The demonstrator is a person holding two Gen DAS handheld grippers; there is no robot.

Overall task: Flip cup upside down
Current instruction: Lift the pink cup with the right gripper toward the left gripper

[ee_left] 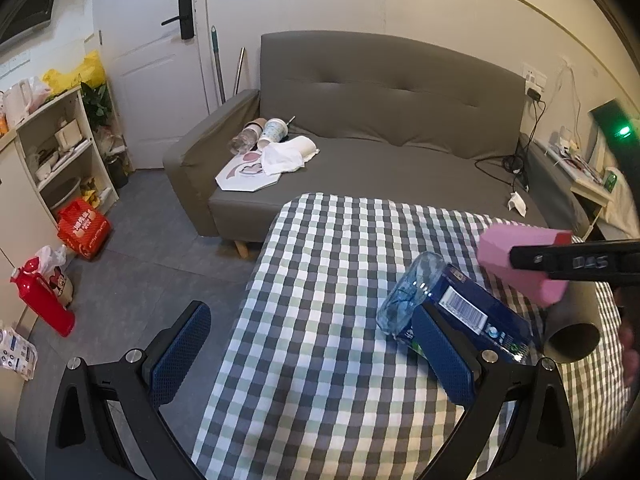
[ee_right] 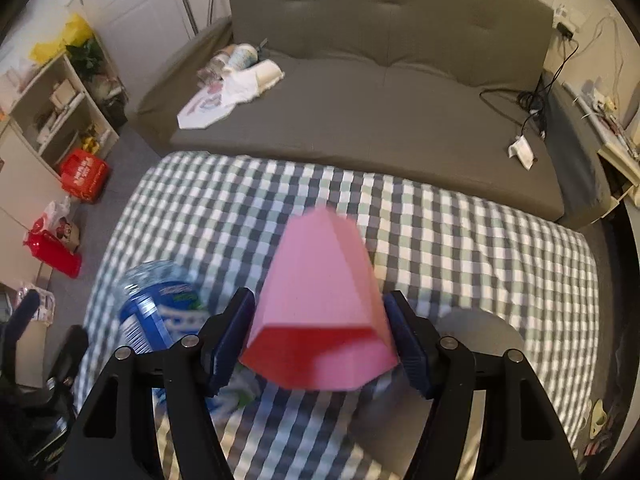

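Note:
A pink faceted cup [ee_right: 320,300] is held between my right gripper's [ee_right: 320,336] blue pads, above the checkered table. It lies tilted, its red opening towards the camera and its base pointing away. In the left wrist view the same cup [ee_left: 520,264] hangs at the right, with the right gripper's black finger [ee_left: 576,262] across it. My left gripper [ee_left: 316,344] is open and empty, low over the table's left edge.
A plastic water bottle with a blue label [ee_left: 452,304] lies on the checkered tablecloth [ee_left: 320,280] near my left gripper's right finger. A brown paper tube [ee_left: 572,332] lies beyond it. A grey sofa [ee_left: 380,128] with clutter stands behind the table.

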